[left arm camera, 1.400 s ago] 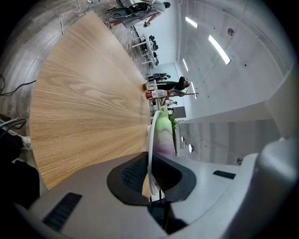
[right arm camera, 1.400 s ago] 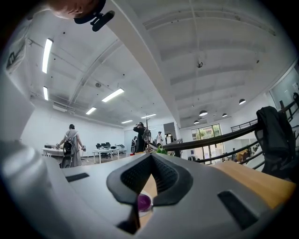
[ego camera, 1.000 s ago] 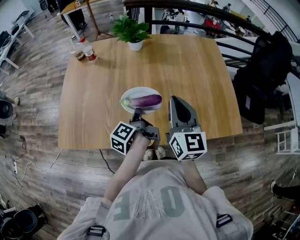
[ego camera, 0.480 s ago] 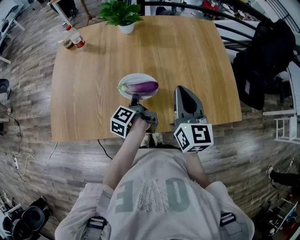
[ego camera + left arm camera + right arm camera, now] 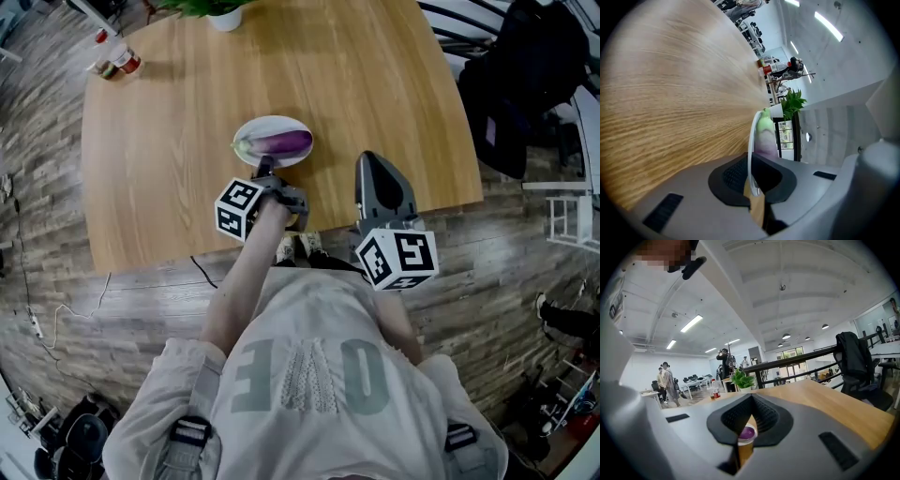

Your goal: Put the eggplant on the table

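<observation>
A purple eggplant [image 5: 278, 142] with a green stem end lies on a white plate [image 5: 281, 122], near the front edge of the wooden table [image 5: 187, 141]. My left gripper [image 5: 263, 172] is shut on the plate's near rim. In the left gripper view the thin white rim [image 5: 750, 145] runs in between the closed jaws of that gripper [image 5: 752, 183], with the eggplant [image 5: 765, 136] just behind. My right gripper [image 5: 367, 157] hovers to the right of the plate, shut and holding nothing. In the right gripper view a purple end of the eggplant [image 5: 748, 432] shows ahead of that gripper [image 5: 744, 448].
A potted plant [image 5: 223, 11] stands at the table's far edge and bottles [image 5: 117, 61] at its far left corner. A black jacket hangs on a chair [image 5: 525, 75] to the right. The person's feet stand at the table's front edge. People [image 5: 665, 380] stand far off.
The head camera has pulled back, so the table has slid up the picture. Both grippers have sunk toward the tabletop. The left stays at the plate's near rim.
</observation>
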Tool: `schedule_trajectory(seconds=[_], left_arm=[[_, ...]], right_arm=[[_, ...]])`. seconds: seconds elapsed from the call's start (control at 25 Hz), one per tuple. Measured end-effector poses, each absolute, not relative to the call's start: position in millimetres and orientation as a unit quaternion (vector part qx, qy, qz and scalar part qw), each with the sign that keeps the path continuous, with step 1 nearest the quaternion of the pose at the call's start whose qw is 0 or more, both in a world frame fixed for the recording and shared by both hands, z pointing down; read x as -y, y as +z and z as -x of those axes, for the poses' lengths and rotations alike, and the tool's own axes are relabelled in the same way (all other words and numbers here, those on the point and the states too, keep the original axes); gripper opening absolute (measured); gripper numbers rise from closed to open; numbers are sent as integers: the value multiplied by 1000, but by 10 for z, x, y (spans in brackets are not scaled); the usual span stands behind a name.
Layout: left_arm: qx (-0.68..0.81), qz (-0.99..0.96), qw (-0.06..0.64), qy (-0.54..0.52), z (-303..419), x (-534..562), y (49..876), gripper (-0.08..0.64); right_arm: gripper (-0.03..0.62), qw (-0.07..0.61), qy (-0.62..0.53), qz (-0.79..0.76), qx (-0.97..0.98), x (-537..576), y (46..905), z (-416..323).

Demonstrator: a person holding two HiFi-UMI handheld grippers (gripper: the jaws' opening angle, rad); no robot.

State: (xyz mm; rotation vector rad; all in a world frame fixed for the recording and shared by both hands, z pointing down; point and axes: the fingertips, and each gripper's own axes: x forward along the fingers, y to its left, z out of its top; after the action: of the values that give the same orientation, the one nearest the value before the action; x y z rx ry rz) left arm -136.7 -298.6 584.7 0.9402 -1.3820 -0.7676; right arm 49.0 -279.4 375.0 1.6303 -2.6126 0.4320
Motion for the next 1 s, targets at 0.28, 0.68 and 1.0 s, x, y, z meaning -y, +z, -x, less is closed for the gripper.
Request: schedule_trajectory(seconds=[0.28, 0.68, 1.0], left_arm=[[598, -403, 613, -322, 1367, 3026, 5962, 20], [611, -376, 627, -304, 1374, 2995, 6114, 20], [613, -371, 636, -287, 1354, 3007, 6116, 23]], right_arm=[[17, 33, 119, -528, 840, 2673, 3759, -479], [18, 34, 106, -540, 835, 2645, 3710, -550], [18, 34, 107, -537, 836, 2617, 3701, -527]])
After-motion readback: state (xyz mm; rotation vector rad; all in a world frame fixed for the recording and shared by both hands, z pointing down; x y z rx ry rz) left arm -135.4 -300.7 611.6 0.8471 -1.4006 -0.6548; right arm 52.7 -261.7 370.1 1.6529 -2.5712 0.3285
